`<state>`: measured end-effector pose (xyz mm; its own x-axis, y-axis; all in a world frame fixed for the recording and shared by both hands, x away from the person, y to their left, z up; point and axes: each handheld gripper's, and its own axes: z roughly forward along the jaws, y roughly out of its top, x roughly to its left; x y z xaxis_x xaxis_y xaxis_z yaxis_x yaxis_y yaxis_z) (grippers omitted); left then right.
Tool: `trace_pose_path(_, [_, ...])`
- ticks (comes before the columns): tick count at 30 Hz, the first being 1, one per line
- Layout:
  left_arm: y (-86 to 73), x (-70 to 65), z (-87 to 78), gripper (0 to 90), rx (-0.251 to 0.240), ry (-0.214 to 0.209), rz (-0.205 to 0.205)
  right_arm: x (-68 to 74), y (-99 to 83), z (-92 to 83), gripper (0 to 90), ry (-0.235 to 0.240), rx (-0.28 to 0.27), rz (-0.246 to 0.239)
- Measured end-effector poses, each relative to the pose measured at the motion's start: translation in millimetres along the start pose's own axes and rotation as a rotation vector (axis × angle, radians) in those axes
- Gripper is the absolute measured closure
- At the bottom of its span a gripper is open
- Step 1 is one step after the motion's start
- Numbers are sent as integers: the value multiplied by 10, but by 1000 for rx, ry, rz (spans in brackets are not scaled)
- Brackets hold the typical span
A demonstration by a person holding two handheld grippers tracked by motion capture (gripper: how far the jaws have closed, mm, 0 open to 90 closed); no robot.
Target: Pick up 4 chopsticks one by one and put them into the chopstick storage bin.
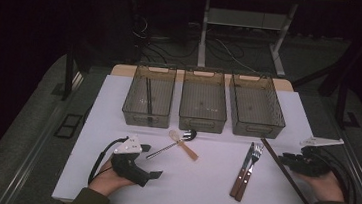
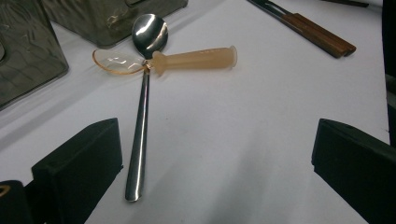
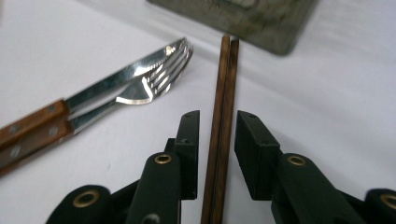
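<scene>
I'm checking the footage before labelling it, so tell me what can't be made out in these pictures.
- Chopsticks, right gripper view: near ends cut off by the bottom edge, between the right tool; grip cannot be told.
- Left bin, high view: its dark contents are too dim.
- Knife and fork, left gripper view: cut off by the top edge.

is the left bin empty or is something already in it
Not empty. The left bin holds a dark pair of chopsticks leaning along its inside in the high view. The middle bin and right bin look empty.

No legible text, label, brand, number or sign on any object. Faint pale specks on the translucent grey plastic bins (image 1: 148, 99) are too small to read.
</scene>
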<state>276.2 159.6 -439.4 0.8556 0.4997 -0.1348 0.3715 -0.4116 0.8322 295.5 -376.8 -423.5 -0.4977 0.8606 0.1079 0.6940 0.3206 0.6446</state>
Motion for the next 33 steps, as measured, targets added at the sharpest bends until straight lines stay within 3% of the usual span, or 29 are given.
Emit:
trace_pose_path(13, [2,-12,20,9,12,1,13,2,-314,-183,792,-8,42,-9])
trace_pose_path(33, [0,-27,37,9,17,3,15,-6,-316,-100,816,-8,87,-21])
